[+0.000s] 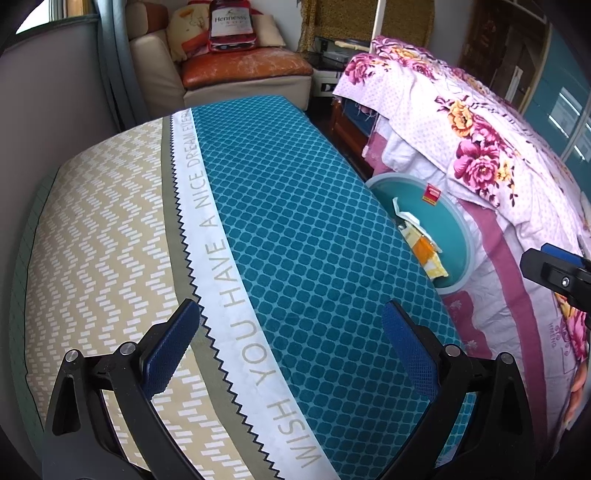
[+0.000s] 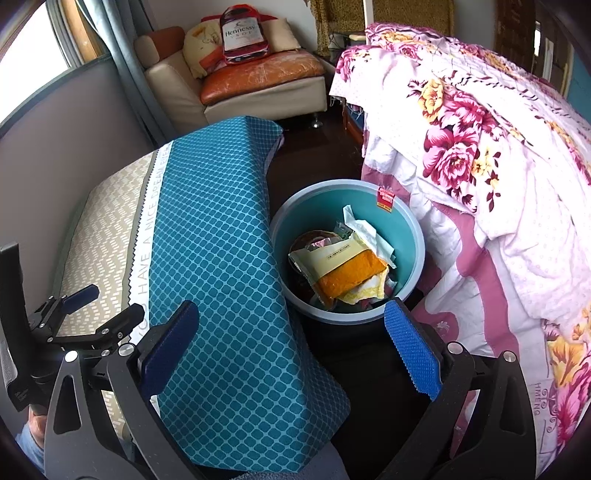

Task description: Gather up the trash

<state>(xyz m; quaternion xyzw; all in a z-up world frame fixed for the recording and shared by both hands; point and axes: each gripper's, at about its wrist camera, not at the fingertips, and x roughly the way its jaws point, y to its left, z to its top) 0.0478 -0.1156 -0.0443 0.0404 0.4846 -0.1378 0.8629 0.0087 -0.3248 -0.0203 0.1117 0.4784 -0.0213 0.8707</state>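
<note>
Teal trash bin (image 2: pixel 410 236) sits just ahead of the right gripper (image 2: pixel 291 347), holding an orange-and-cream wrapper (image 2: pixel 347 271) and tissue (image 2: pixel 364 229). Both the right and the left gripper (image 1: pixel 291 349) are spread wide, holding nothing, the left over the patterned bench cover (image 1: pixel 295 206).

Smooth plastic bin (image 2: pixel 413 236), crinkly paper wrappers (image 2: pixel 343 266) (some glossy), quilted cloth bench cover (image 2: pixel 221 229)

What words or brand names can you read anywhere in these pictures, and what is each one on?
"WISH YOU HAVE A NICE DREAM EVER": white strip on the teal and beige patterned cushion.
"Hennessy": bottle-shaped red pillow on the sofa.
Red sticker on the teal round plastic bin: too small.
Cream-orange packet: unreadable.
</note>
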